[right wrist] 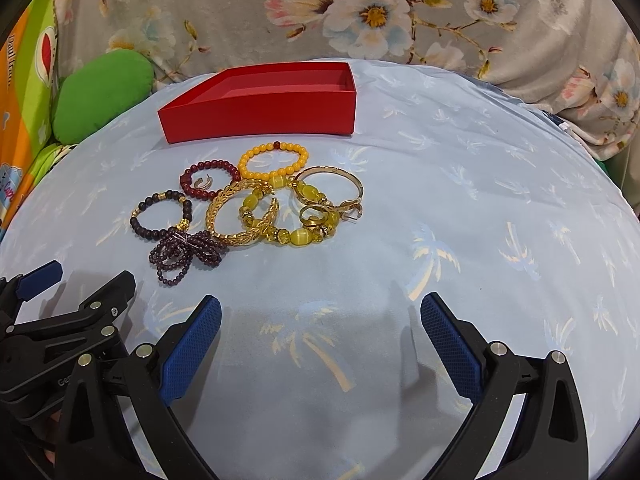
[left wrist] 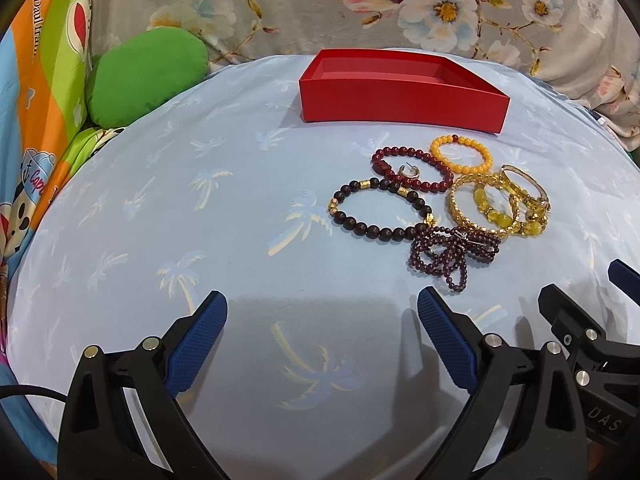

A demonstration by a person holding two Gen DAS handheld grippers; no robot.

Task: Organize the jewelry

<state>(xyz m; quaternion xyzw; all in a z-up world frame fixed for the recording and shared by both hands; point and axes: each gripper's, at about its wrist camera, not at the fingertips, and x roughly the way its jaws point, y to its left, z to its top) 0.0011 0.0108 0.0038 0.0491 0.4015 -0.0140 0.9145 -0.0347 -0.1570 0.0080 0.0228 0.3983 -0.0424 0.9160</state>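
Note:
An empty red box (left wrist: 404,98) (right wrist: 260,114) stands open at the far side of the blue cloth. In front of it lies a pile of jewelry: an orange bead bracelet (left wrist: 460,154) (right wrist: 273,160), a dark red bead bracelet (left wrist: 412,170) (right wrist: 208,179), a dark brown bead bracelet (left wrist: 380,210) (right wrist: 162,216), a purple bead strand (left wrist: 452,252) (right wrist: 186,254), gold bangles (left wrist: 492,204) (right wrist: 244,218) and yellow stone pieces (right wrist: 316,224). My left gripper (left wrist: 322,312) is open and empty, short of the pile. My right gripper (right wrist: 320,314) is open and empty, near the pile's right.
The light blue palm-print cloth (left wrist: 200,240) (right wrist: 480,220) covers a rounded cushion. A green pillow (left wrist: 144,76) (right wrist: 100,96) lies at the far left. Floral fabric (left wrist: 360,4) (right wrist: 360,12) rises behind the box. The other gripper shows at each view's lower edge.

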